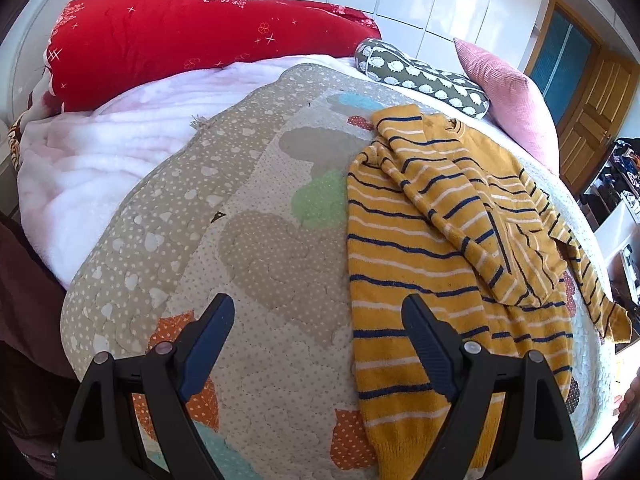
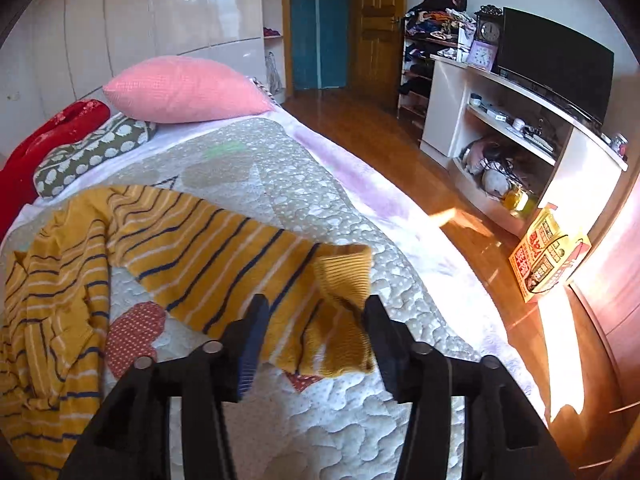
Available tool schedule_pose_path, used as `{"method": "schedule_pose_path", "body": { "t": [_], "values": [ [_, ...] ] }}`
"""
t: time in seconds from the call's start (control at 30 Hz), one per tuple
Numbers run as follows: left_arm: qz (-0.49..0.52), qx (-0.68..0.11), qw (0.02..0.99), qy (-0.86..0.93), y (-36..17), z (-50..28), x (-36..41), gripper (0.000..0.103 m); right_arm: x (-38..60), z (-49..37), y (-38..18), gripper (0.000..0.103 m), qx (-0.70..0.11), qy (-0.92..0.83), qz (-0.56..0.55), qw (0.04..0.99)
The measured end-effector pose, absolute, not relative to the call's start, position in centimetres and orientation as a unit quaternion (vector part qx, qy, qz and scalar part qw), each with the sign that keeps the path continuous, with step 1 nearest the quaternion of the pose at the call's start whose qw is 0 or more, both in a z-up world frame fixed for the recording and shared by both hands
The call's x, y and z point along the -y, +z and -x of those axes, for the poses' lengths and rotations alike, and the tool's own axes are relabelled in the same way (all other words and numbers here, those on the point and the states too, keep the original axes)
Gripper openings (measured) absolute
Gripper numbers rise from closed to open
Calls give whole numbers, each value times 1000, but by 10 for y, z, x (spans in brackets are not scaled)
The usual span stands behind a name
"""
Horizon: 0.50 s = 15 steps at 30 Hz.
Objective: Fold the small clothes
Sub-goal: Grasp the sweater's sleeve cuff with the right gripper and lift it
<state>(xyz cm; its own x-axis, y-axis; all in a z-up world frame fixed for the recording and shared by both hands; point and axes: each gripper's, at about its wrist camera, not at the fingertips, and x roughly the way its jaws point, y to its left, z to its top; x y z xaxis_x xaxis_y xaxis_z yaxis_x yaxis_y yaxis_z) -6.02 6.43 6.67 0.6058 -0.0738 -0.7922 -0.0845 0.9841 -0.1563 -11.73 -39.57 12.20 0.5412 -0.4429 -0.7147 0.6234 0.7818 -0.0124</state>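
Note:
A small mustard-yellow sweater (image 1: 420,248) with navy and white stripes lies on a beige heart-patterned quilt (image 1: 248,240). One sleeve is folded across its body. My left gripper (image 1: 316,320) is open and empty, above the quilt beside the sweater's left edge. In the right wrist view the sweater's other sleeve (image 2: 224,256) stretches out to the right, ending in a ribbed cuff (image 2: 344,276). My right gripper (image 2: 314,320) is open, its jaws standing either side of the cuff end, not closed on it.
A red duvet (image 1: 180,40), a white fleece blanket (image 1: 100,168), a patterned bolster (image 1: 424,76) and a pink pillow (image 2: 184,88) lie at the head of the bed. The bed edge (image 2: 460,280) drops to a wooden floor; a TV unit (image 2: 520,120) stands right.

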Motion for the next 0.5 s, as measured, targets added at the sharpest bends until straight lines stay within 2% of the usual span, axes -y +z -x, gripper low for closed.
{"method": "schedule_pose_path", "body": {
  "t": [0.13, 0.27, 0.5],
  "values": [
    [89, -444, 892, 4, 67, 60, -64, 85, 358, 101, 127, 60, -359, -165, -163, 904],
    [94, -440, 893, 9, 72, 64, -73, 85, 311, 67, 109, 60, -396, -25, -199, 896],
    [111, -427, 897, 11, 81, 71, -95, 85, 267, 20, 63, 60, -447, 10, -213, 869]
  ]
}}
